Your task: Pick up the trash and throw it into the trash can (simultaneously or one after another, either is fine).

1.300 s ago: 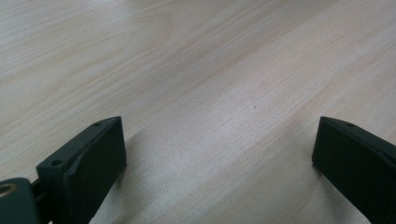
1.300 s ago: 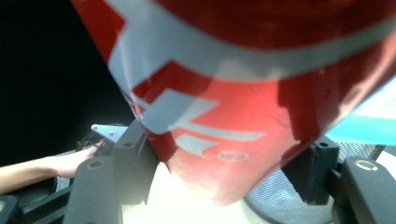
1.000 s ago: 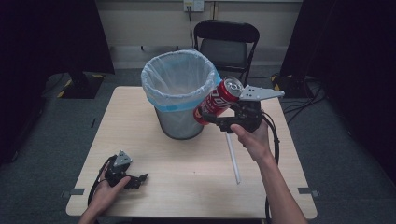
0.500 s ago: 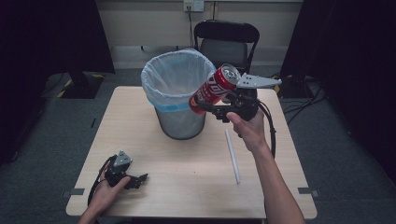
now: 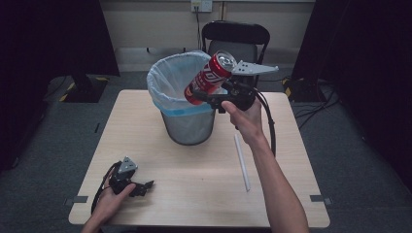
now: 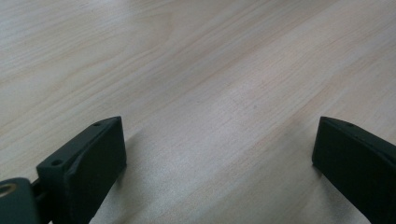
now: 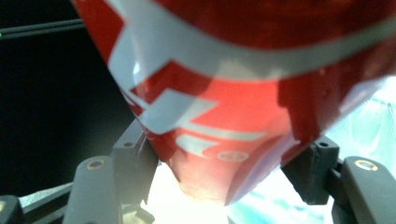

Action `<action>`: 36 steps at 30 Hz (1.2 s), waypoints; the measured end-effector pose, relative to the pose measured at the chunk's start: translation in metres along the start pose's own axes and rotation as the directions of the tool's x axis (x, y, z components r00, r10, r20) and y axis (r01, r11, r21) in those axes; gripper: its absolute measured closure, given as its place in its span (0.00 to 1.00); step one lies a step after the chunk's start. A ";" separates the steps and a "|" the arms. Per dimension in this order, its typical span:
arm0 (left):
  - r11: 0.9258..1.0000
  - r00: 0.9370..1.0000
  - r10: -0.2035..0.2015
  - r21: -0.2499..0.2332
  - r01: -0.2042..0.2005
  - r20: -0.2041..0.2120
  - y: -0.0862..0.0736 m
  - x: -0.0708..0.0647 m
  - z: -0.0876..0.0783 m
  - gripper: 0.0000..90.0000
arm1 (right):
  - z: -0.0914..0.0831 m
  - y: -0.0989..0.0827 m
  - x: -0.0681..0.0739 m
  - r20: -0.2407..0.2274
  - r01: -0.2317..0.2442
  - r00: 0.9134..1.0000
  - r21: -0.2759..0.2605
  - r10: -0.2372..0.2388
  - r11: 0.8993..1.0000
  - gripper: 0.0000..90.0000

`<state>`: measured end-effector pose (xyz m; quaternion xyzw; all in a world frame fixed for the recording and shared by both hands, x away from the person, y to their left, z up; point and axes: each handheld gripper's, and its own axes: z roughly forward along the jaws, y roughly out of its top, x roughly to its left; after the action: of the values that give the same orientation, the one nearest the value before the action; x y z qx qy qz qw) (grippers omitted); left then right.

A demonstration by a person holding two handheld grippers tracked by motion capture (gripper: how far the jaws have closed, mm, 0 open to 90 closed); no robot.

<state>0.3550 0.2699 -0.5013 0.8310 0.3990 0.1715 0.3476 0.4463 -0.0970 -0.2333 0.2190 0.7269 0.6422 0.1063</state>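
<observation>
- The right hand-held gripper (image 5: 206, 93) is raised above the surface (image 5: 194, 194) and clamps a red soda can (image 5: 210, 77) between its jaws.
- The can is tilted, its silver top up and toward the far right, its lower end pointing down to the left over the open mouth of the bin (image 5: 180, 104).
- In the right gripper view the red can (image 7: 243, 93) with white lettering sits pinched between the two black jaws, with pale bin liner (image 7: 373, 121) showing behind it at the right.
- The bin is a grey mesh wastebasket lined with a light blue plastic bag (image 5: 167, 80); it stands on the far half of the surface, near the middle of the far edge.
- The right hand (image 5: 248, 119) holds the gripper from below, just right of the bin, and a black cable (image 5: 269, 124) trails down along the forearm.
- A white straw (image 5: 242, 161) lies flat on the right half of the surface, running from near the bin toward the near edge.
- The left hand-held gripper (image 5: 145, 186) rests on the surface near the near-left corner, held by the left hand (image 5: 109, 199).
- In the left gripper view its jaws stand wide apart with nothing between them, just bare light wood (image 6: 210, 84).
- A black folding chair (image 5: 238, 41) stands beyond the far edge.
</observation>
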 end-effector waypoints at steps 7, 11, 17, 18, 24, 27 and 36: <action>1.000 1.000 0.000 0.000 0.000 0.000 0.000 0.000 0.000 0.03 | 0.011 0.009 -0.010 -0.003 -0.019 1.000 -0.010 0.019 1.000 0.39; 1.000 1.000 -0.001 -0.001 0.001 0.000 0.000 0.000 0.000 0.03 | 0.018 0.015 -0.014 0.003 -0.029 1.000 -0.006 0.029 1.000 0.39; 1.000 1.000 -0.001 0.000 0.001 0.000 0.000 0.000 0.000 0.03 | 0.034 0.022 -0.026 0.024 -0.045 0.999 0.010 0.045 0.999 0.39; 1.000 1.000 -0.001 0.000 0.001 0.000 0.000 0.000 0.000 0.03 | 0.034 0.022 -0.026 0.024 -0.045 0.999 0.010 0.045 0.999 0.39; 1.000 1.000 -0.001 -0.003 0.001 0.000 0.000 0.000 0.000 0.03 | 0.052 0.025 -0.043 0.077 -0.060 0.995 0.034 0.057 0.998 0.38; 1.000 1.000 -0.012 -0.008 0.012 0.001 0.000 -0.001 0.000 0.03 | 0.057 0.026 -0.050 0.098 -0.060 0.994 0.055 0.054 0.997 0.38; 1.000 1.000 -0.010 -0.008 0.010 0.000 0.000 -0.001 0.000 0.03 | 0.071 0.019 -0.058 0.148 -0.059 0.988 0.125 0.041 0.990 0.38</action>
<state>0.3544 0.2694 -0.5017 0.8277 0.4026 0.1711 0.3516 0.5318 -0.0593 -0.2326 0.2899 0.7515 0.5785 0.1284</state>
